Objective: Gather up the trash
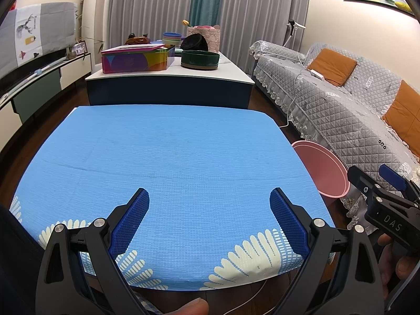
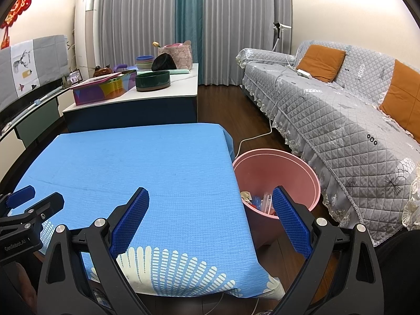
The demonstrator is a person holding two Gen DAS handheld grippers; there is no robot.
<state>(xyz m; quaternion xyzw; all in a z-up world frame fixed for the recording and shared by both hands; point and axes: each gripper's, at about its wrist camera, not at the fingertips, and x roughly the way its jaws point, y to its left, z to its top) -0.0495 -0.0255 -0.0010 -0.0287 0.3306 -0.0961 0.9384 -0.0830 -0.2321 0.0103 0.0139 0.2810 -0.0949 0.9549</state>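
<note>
My left claw hovers level over the blue-clothed bench, fingers spread wide and holding nothing. My right claw hangs over the bench's right edge, equally spread, above the pink bin with trash inside.

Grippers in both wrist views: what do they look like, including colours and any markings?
Both are black plastic frames with silver bolts. The left gripper and right gripper carry blue grid-textured fingers. The right one's body reads "DAS" from the left view; the left one's reads "GenRobot.AI" from the right view.
</note>
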